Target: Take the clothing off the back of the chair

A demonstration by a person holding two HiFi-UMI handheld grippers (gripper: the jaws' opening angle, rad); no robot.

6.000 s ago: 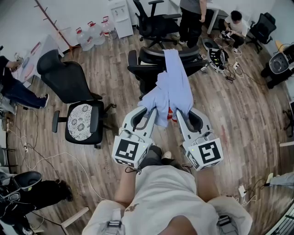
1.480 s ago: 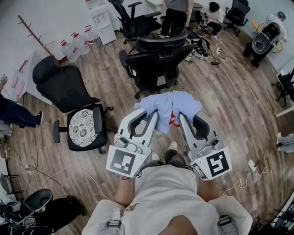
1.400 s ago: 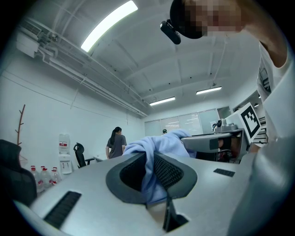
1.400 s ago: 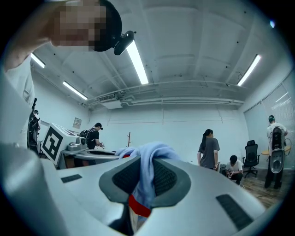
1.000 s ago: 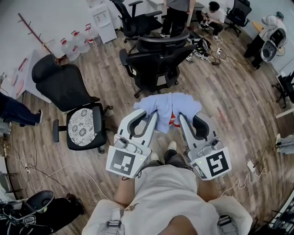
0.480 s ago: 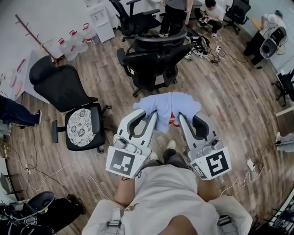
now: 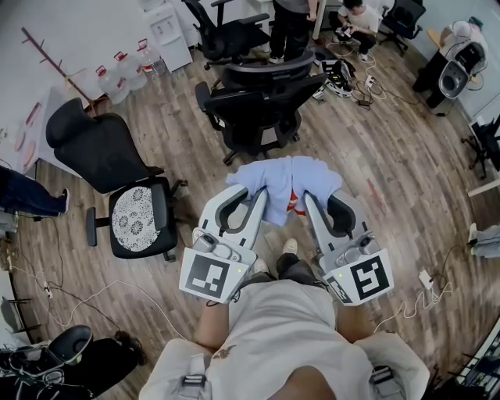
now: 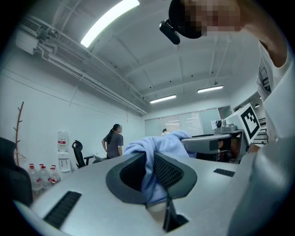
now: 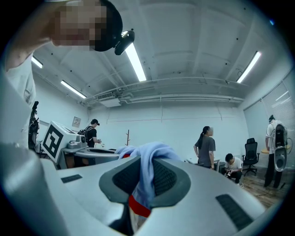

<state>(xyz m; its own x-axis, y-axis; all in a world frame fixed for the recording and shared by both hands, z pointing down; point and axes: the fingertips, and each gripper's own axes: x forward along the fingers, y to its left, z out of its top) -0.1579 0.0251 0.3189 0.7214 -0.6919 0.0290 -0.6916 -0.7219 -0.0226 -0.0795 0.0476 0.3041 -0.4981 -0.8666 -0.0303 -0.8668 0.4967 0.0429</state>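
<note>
A light blue garment (image 7: 287,182) with a bit of red hangs bunched between my two grippers, just in front of my body and above the wooden floor. My left gripper (image 7: 262,197) is shut on its left part; the cloth (image 8: 151,166) runs down between the dark ribbed pads (image 8: 168,170). My right gripper (image 7: 306,198) is shut on the right part, blue cloth (image 9: 146,175) and a red strip (image 9: 138,205) pinched between its pads. The black office chair (image 7: 262,98) stands farther ahead, its back bare, apart from the garment.
A second black chair with a patterned seat cushion (image 7: 133,219) stands to the left. Water bottles (image 7: 117,78) and a dispenser (image 7: 164,31) line the far wall. People stand and crouch beyond the chairs (image 7: 291,23). Cables (image 7: 55,273) lie on the floor.
Six seconds ago the garment still stretched up to the chair's back; since then it has come free and hangs only from my grippers. Over the last second the chair has slid a little farther off.
</note>
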